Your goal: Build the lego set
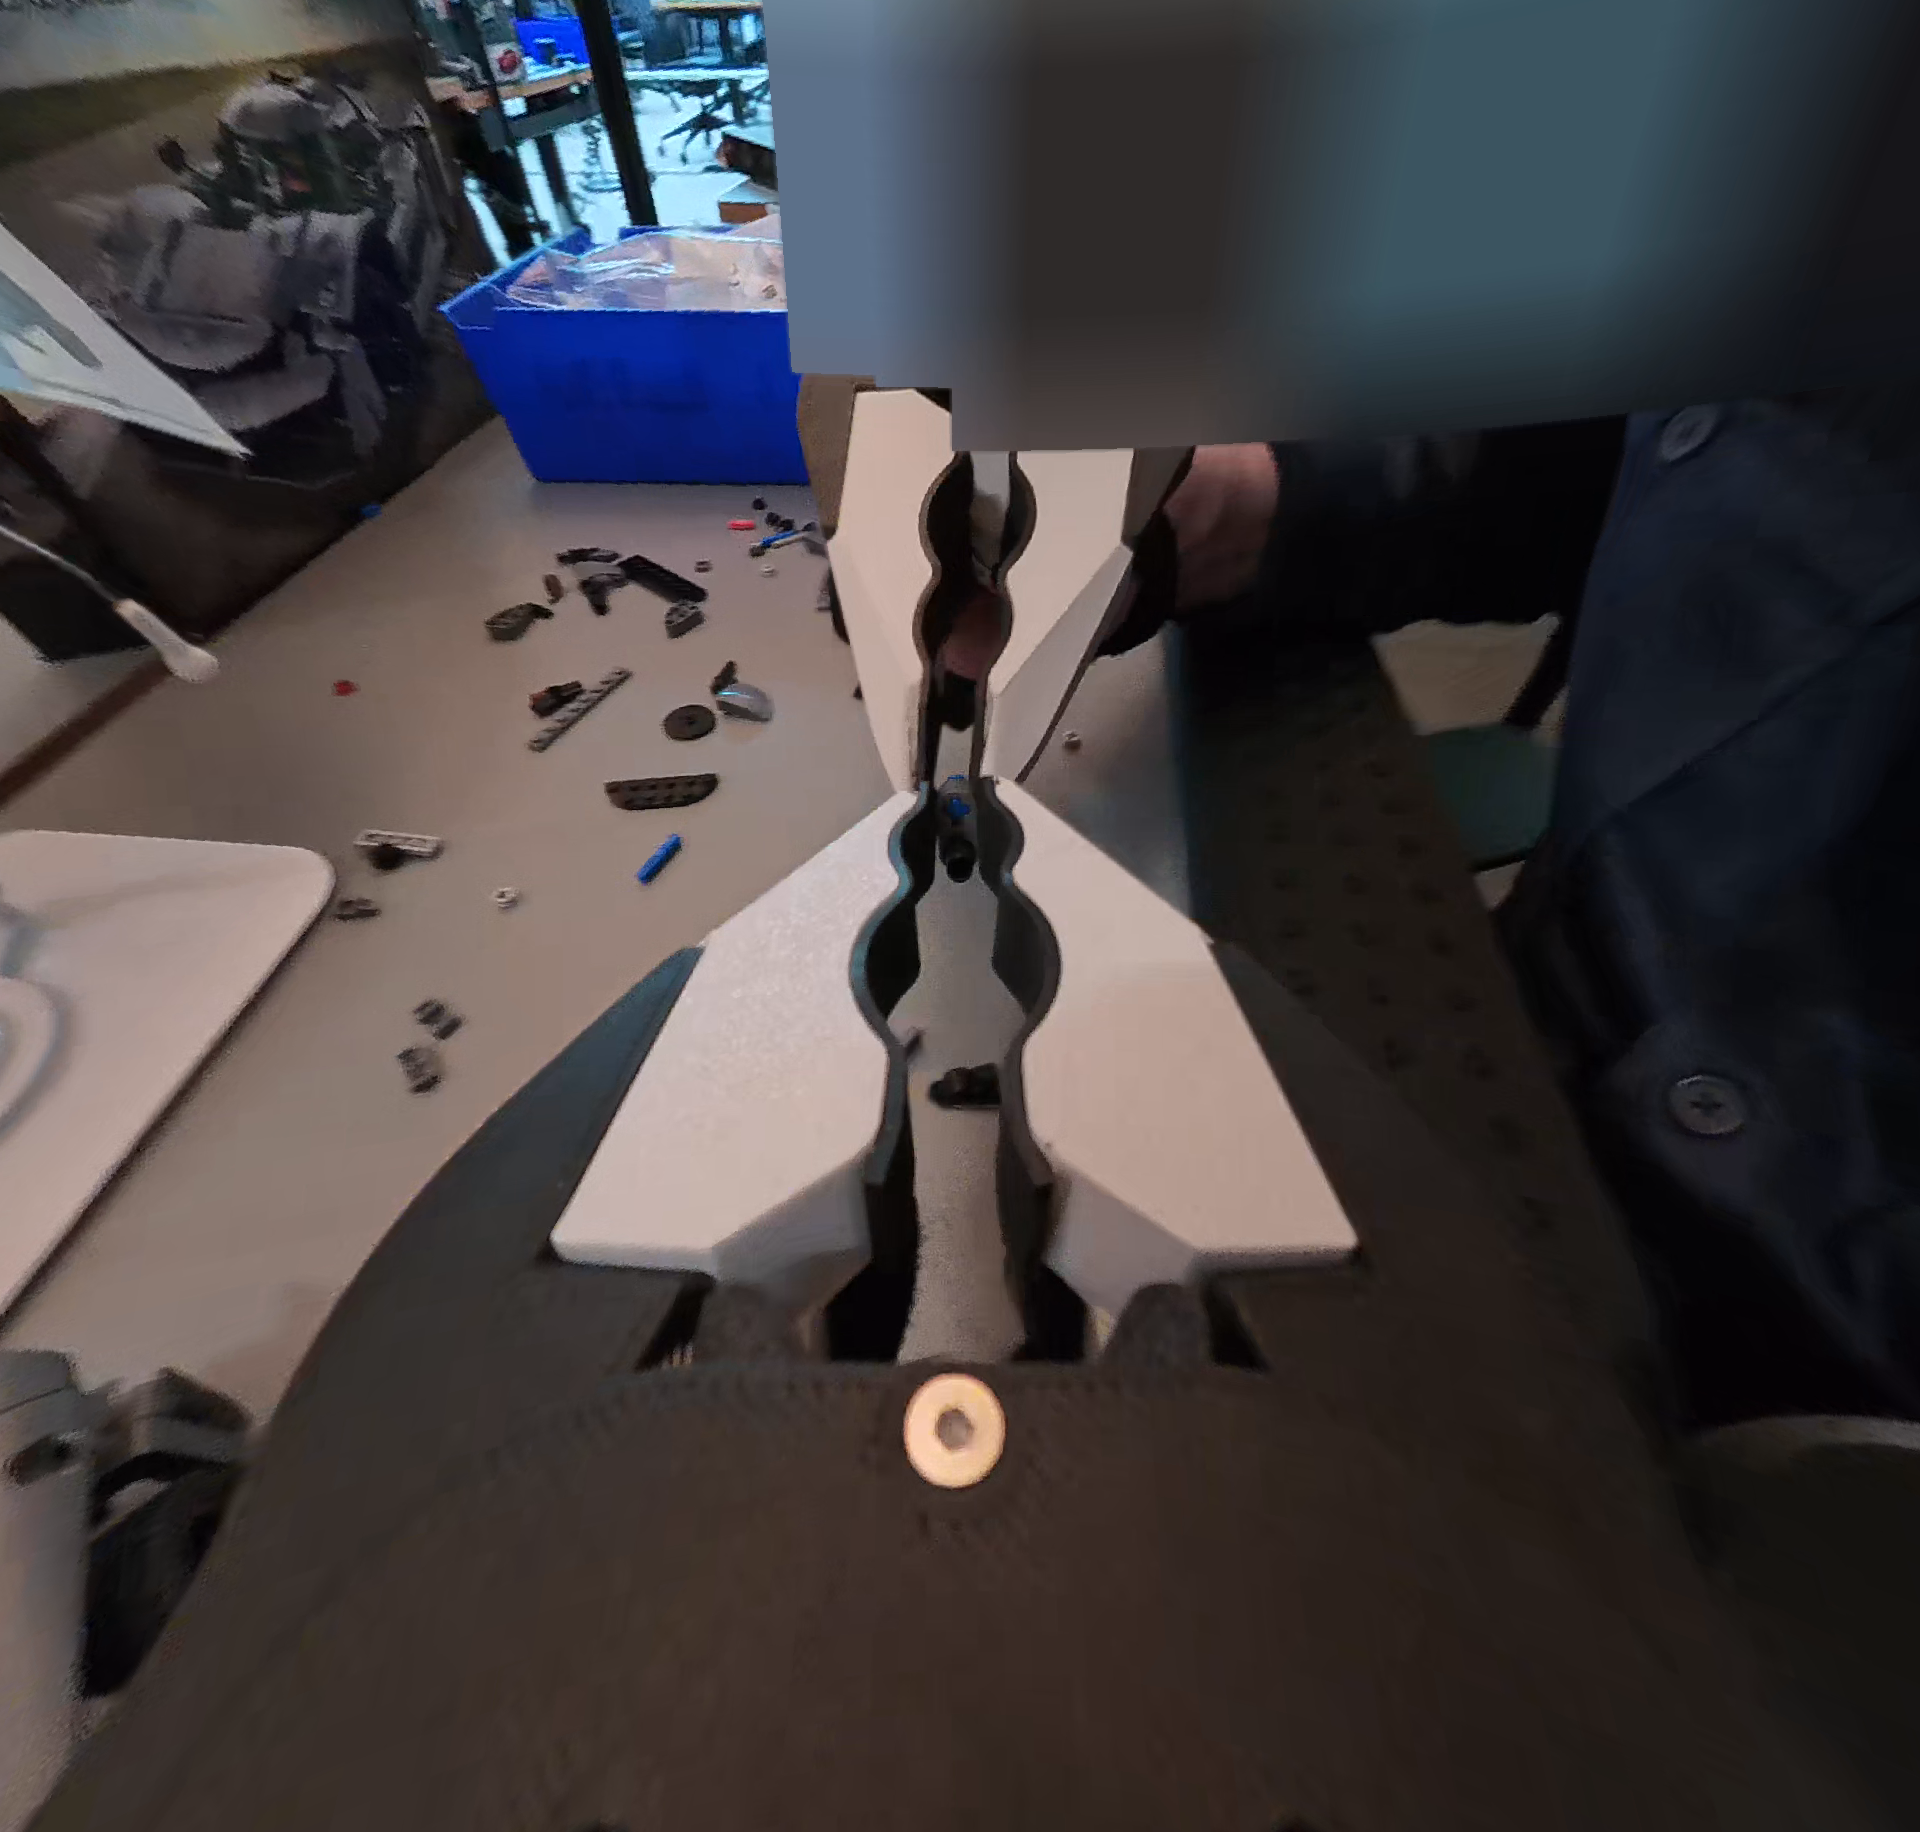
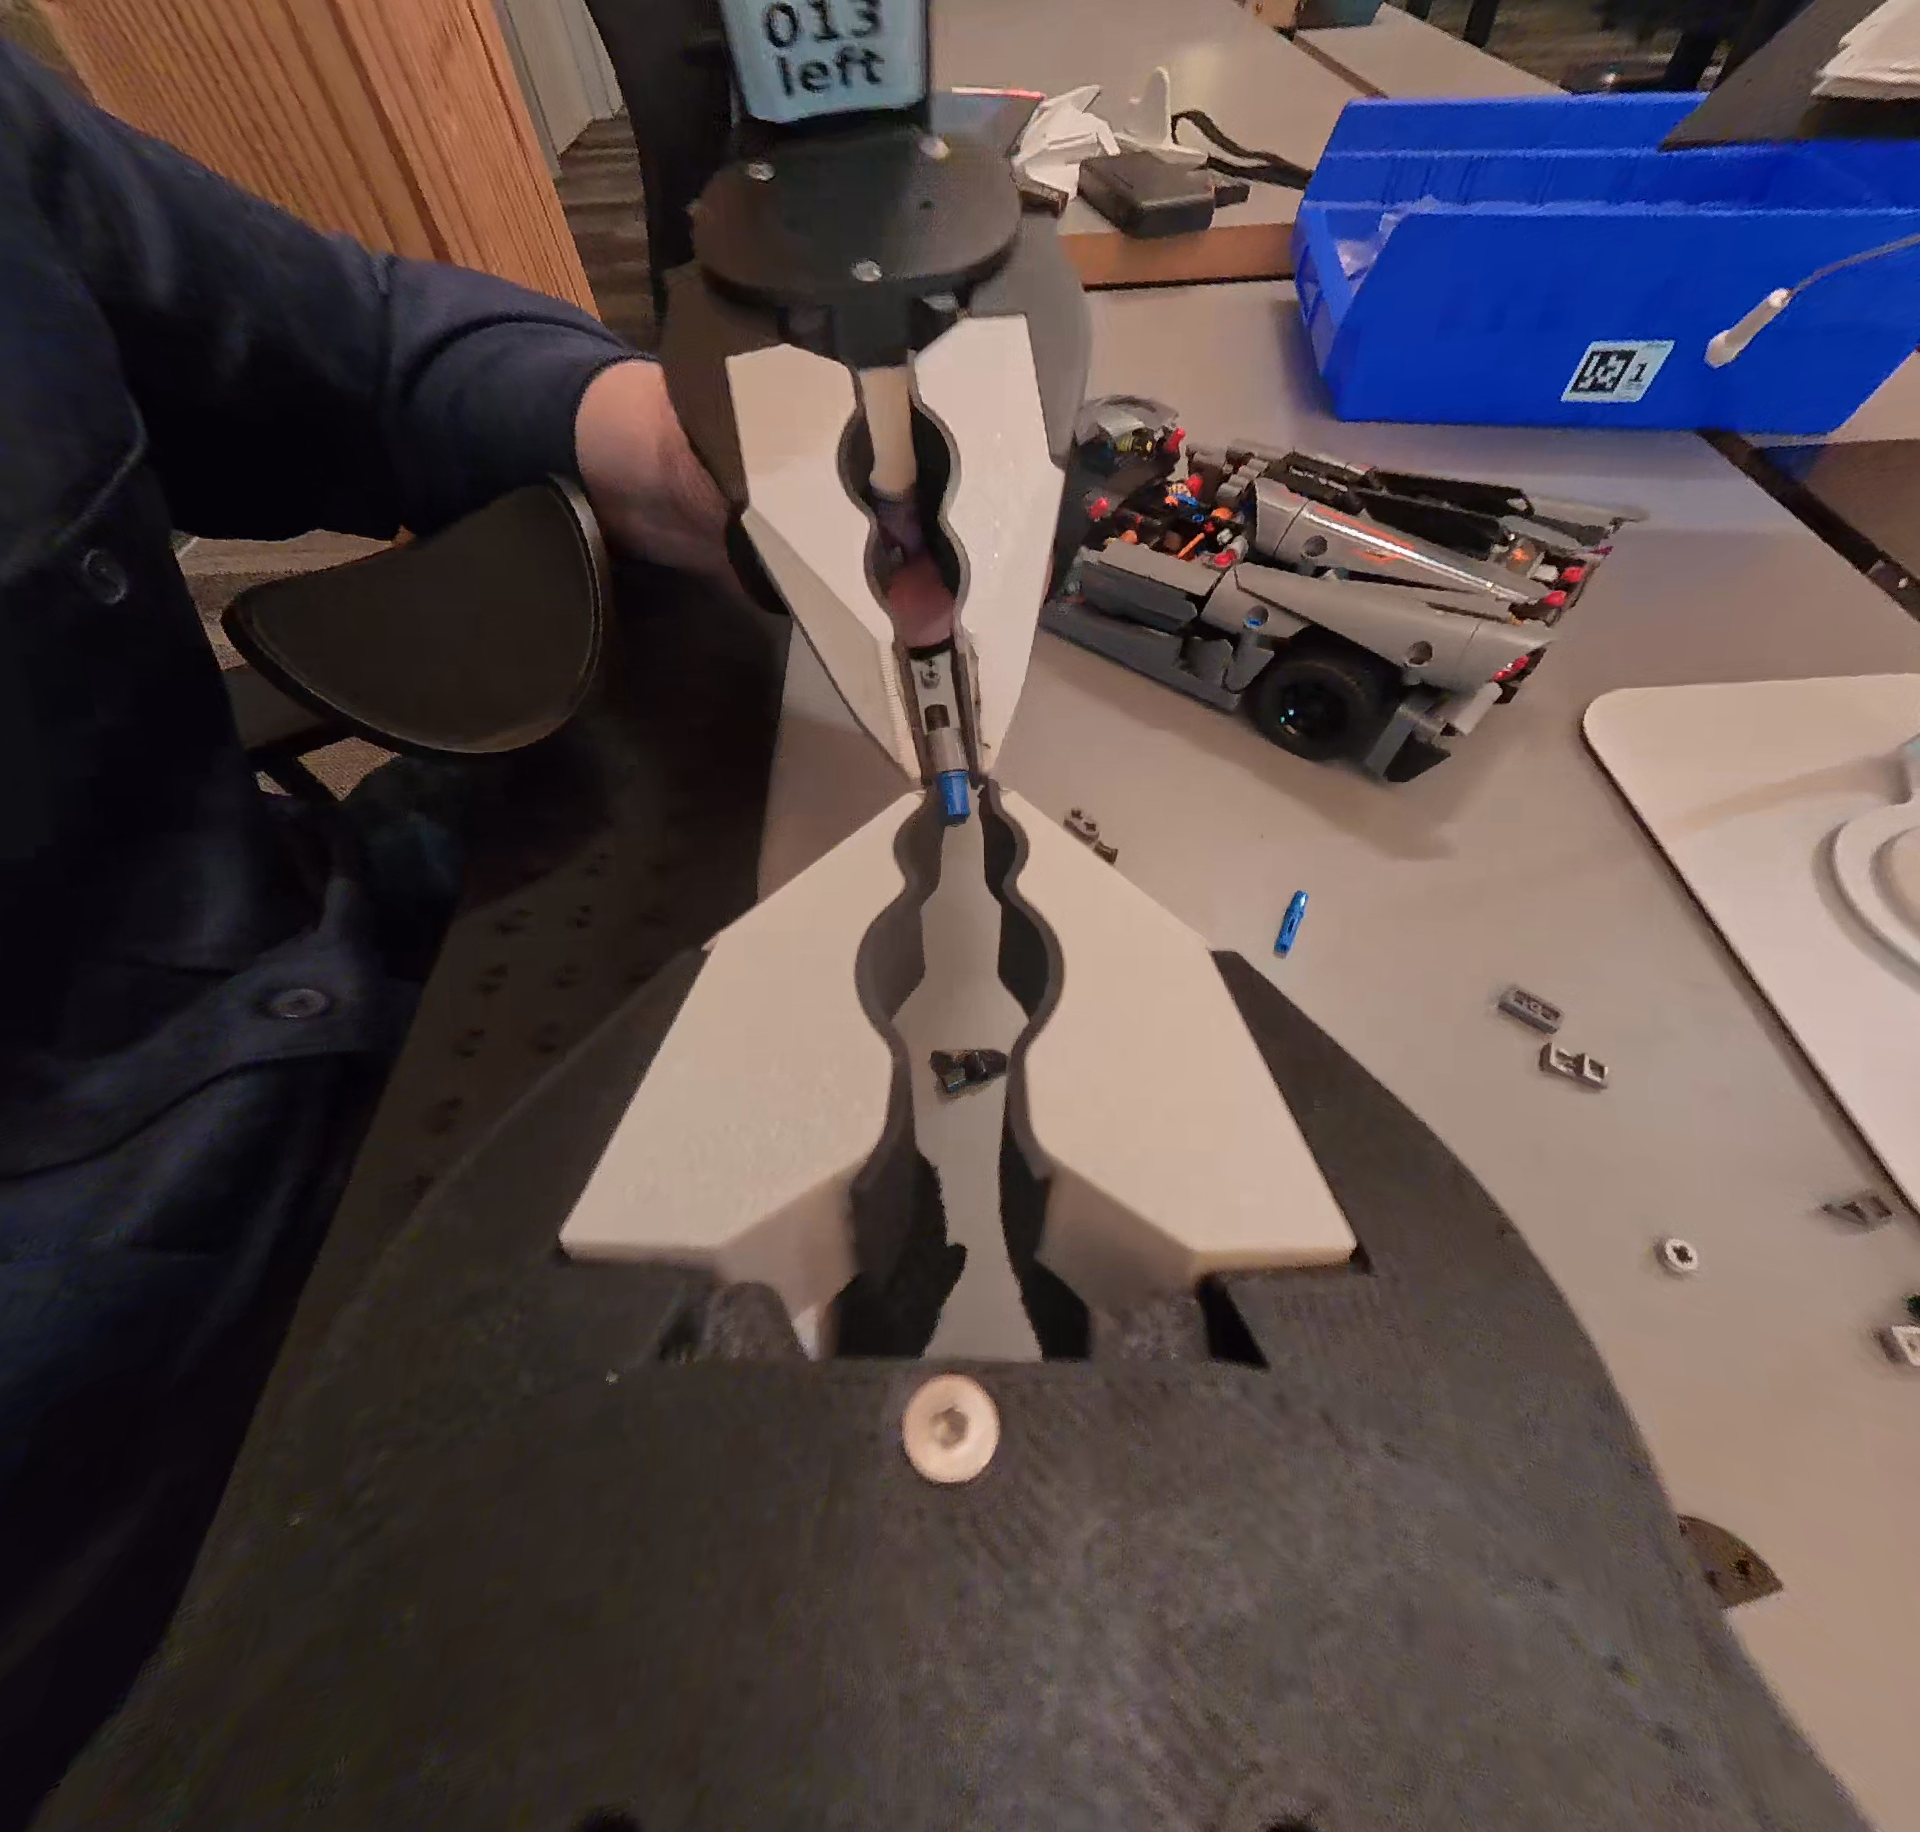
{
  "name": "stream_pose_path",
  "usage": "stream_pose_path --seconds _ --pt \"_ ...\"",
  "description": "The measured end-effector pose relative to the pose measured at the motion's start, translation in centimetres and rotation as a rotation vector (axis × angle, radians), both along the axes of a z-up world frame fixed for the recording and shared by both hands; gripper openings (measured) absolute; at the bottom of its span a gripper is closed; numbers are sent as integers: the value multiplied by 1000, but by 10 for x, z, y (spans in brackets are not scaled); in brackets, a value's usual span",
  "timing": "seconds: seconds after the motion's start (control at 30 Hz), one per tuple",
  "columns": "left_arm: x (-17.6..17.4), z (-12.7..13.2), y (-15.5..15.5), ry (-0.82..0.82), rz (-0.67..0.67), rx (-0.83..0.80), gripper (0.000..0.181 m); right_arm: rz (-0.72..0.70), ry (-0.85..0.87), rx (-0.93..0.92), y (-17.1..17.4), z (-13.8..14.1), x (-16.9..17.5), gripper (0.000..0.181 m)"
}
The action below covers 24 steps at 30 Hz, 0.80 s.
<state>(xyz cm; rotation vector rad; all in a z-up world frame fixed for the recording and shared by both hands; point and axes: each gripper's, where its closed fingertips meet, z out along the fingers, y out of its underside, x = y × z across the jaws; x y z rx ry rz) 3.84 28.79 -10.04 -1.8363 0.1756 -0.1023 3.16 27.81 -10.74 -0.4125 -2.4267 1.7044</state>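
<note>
My two grippers meet tip to tip above the grey table. My left gripper is shut on a small grey Lego piece, which also shows in the left wrist view. A blue pin sticks out of the piece's end. My right gripper is closed down with its fingertips pinching that blue pin. In the left wrist view the right gripper comes in from above. A small black piece lies on the table under the jaws.
A part-built grey Lego car stands to the right. A blue bin is behind it. Loose dark pieces and a spare blue pin are scattered about. A white board lies at the right, and a person's dark sleeve at the left. My two grippers' fingertips are within a few centimetres of each other.
</note>
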Motion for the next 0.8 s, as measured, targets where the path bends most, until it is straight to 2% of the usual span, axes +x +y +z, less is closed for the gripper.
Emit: stream_pose_path --seconds 0.1,0.17,0.27,0.47,0.6,0.67,0.8 --pt "-1 0 2 141 36 -21 3 14 -54 16 -3 -6 2 4" --pt "2 -2 3 193 41 -51 3 0 -10 65 -4 -11 1 2" --pt "2 -1 2 205 38 -54 3 -2 26 85 -5 -9 1 1" --pt "0 -16 2 365 66 -170 3 -52 167 342 -1 -26 -3 0" --pt "1 -26 4 403 67 -226 3 -53 273 515 4 -37 -3 0" --pt "1 -32 5 390 70 -258 3 -58 349 605 6 -43 -4 0" --pt "5 -27 3 205 23 -231 2 -62 505 728 6 -41 -1 0"
